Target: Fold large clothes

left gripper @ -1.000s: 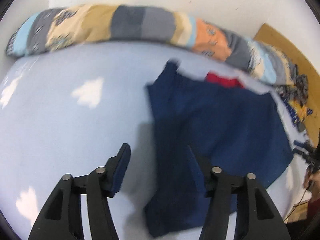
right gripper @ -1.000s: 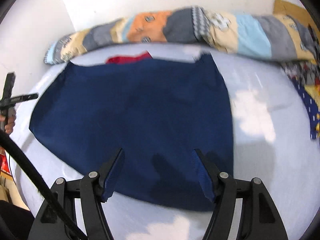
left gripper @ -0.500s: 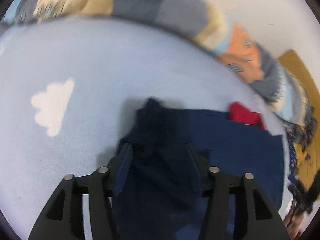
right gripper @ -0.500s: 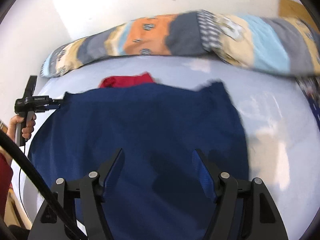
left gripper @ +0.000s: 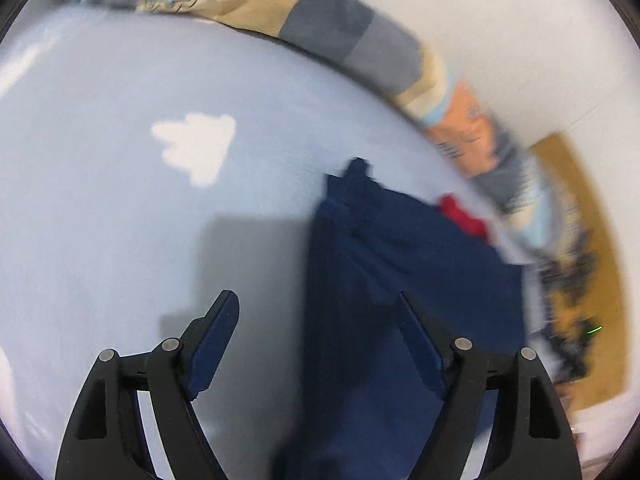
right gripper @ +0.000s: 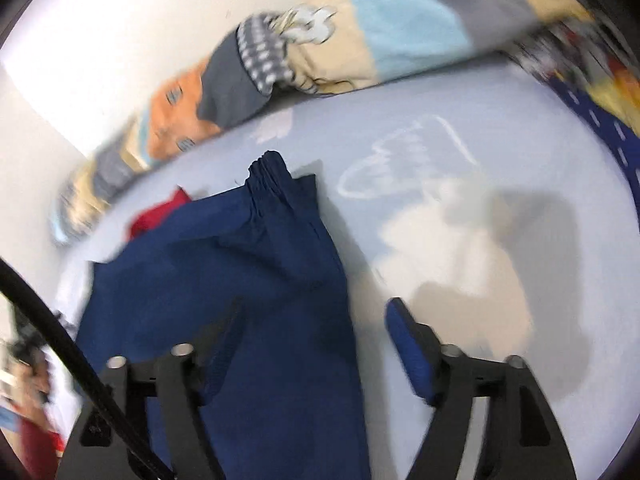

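The navy garment [left gripper: 404, 280] lies on the pale blue bed [left gripper: 120, 208], its gathered corner pointing toward the patchwork bolster [left gripper: 340, 36] along the wall. The left tool [left gripper: 316, 336] hangs over the garment's left edge with jaws spread, holding nothing. The right tool [right gripper: 312, 340] straddles the right edge, also spread and empty. Only the right view shows a black cable [right gripper: 60, 340] crossing in front and a blurred hand [right gripper: 28, 364] at lower left. Only the left view shows a white cloud print [left gripper: 196, 144]. A red cloth [right gripper: 156, 216] peeks out beyond the garment.
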`<state>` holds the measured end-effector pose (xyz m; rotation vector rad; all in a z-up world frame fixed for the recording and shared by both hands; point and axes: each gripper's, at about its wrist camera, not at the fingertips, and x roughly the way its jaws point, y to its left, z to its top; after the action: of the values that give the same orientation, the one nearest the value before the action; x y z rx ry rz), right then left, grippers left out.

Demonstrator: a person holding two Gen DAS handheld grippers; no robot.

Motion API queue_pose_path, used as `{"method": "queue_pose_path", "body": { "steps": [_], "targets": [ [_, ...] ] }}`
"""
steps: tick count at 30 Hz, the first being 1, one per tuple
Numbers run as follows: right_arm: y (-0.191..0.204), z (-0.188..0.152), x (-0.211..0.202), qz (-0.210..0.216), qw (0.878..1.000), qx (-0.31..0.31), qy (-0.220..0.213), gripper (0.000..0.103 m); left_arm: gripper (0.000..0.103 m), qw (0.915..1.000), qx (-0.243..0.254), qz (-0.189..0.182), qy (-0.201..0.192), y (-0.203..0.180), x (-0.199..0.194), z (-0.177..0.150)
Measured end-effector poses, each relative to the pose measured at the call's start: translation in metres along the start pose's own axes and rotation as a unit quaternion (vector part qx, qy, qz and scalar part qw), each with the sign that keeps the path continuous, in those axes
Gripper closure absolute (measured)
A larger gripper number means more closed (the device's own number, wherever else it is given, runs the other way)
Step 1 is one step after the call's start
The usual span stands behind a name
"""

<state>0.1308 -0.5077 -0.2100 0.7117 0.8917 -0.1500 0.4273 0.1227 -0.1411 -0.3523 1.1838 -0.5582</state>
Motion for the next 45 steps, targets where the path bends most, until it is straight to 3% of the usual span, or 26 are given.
{"method": "queue_pose_path", "body": {
  "steps": [3, 9, 13, 17, 19, 20, 21, 22, 23, 24, 25, 30, 36, 41, 43, 45],
  "targets": [
    [-0.022, -0.038, -0.027, 0.055, 0.998, 0.03, 0.02, 0.015, 0.021, 0.9986, -0.007, -0.043, 0.029, 0.009, -0.015, -0.036],
    [-0.044, -0.103, -0.029, 0.108, 0.99, 0.058, 0.074, 0.015, 0.016, 0.9933, -0.031, -0.065, 0.09, 0.023, -0.002, -0.098],
    [-0.03, -0.104, -0.013, 0.151, 0.984, 0.065, 0.072, 0.014, 0.0, 0.992, -0.047, -0.092, 0.072, 0.022, 0.007, -0.104],
    [-0.007, -0.095, 0.012, 0.171, 0.982, 0.055, 0.066, 0.014, 0.0, 0.9912, -0.049, -0.096, 0.077, 0.011, 0.033, -0.088],
    [0.001, -0.089, 0.023, 0.181, 0.98, 0.059, 0.055, 0.022, 0.0, 0.9907, -0.052, -0.097, 0.08, 0.002, 0.044, -0.078],
    [0.008, -0.087, 0.029, 0.19, 0.979, 0.053, 0.054, 0.046, 0.001, 0.9904, -0.051, -0.1, 0.081, 0.0, 0.046, -0.075],
    [0.013, -0.086, 0.034, 0.163, 0.984, 0.043, 0.058, 0.067, 0.001, 0.9904, -0.047, -0.102, 0.081, -0.003, 0.049, -0.073],
    [0.015, -0.086, 0.035, 0.153, 0.986, 0.04, 0.056, 0.073, 0.005, 0.9915, -0.038, -0.098, 0.077, -0.01, 0.05, -0.072],
    [0.013, -0.086, 0.03, 0.16, 0.985, 0.043, 0.043, 0.081, 0.033, 0.9924, -0.025, -0.09, 0.079, -0.017, 0.051, -0.072],
    [0.011, -0.087, 0.025, 0.152, 0.987, 0.046, 0.035, 0.085, 0.057, 0.9931, -0.018, -0.083, 0.082, -0.021, 0.051, -0.074],
    [0.011, -0.087, 0.021, 0.146, 0.988, 0.047, 0.033, 0.086, 0.089, 0.9935, -0.017, -0.073, 0.086, -0.022, 0.052, -0.076],
    [0.031, -0.088, -0.008, 0.099, 0.995, 0.006, 0.005, 0.09, 0.089, 0.9938, -0.029, -0.074, 0.078, -0.022, 0.044, -0.083],
    [0.035, -0.105, -0.05, 0.086, 0.996, -0.02, 0.007, 0.093, 0.09, 0.9944, -0.007, -0.079, 0.07, -0.042, 0.005, -0.105],
    [0.026, -0.138, -0.084, 0.083, 0.996, -0.032, 0.027, 0.093, 0.09, 0.9932, -0.012, -0.082, 0.081, -0.039, -0.024, -0.153],
    [0.017, -0.152, -0.089, 0.076, 0.996, -0.034, 0.044, 0.093, 0.09, 0.9931, 0.003, -0.064, 0.098, -0.035, -0.026, -0.177],
    [0.004, -0.163, -0.088, 0.068, 0.996, -0.024, 0.059, 0.093, 0.089, 0.9914, -0.013, -0.057, 0.117, -0.02, -0.022, -0.199]
  ]
}}
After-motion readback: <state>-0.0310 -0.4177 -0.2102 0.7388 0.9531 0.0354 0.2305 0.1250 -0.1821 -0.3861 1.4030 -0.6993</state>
